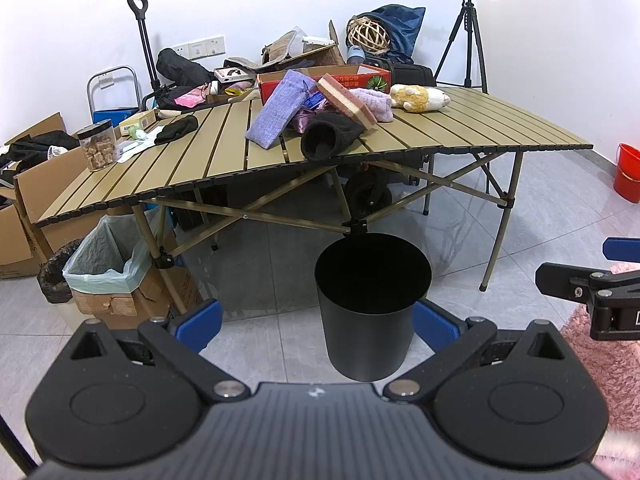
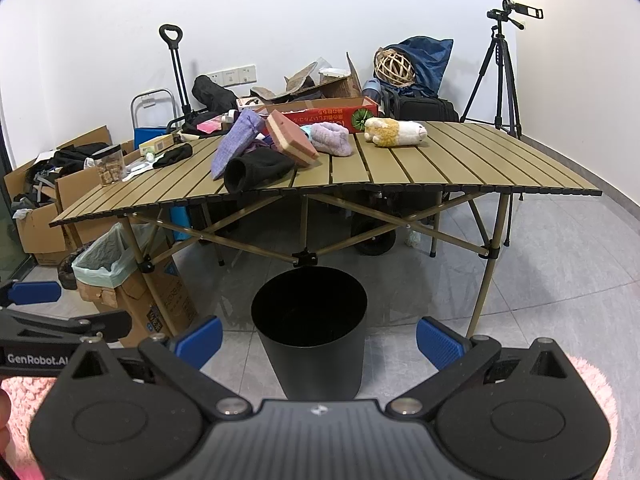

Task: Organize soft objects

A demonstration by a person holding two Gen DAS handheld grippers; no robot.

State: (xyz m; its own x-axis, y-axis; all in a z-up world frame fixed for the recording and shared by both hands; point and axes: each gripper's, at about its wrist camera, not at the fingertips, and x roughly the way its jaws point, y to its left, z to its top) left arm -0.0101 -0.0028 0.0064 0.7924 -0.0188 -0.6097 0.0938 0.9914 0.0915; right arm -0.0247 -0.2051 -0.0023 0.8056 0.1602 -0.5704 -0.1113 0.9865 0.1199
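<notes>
Both the left gripper [image 1: 316,322] and right gripper [image 2: 319,339] are held with jaws spread, empty, above the black bin [image 1: 372,304] before the table [image 1: 480,128].

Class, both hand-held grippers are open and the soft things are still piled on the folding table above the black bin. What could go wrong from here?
1. The black knit hat hangs over the table edge; nudging the pile could tip it onto the floor, possibly missing the black bin.
2. The sponge block leans on the pile, so pulling the purple pouch may topple it.
3. The glass jar near the black glove could be knocked.
</notes>
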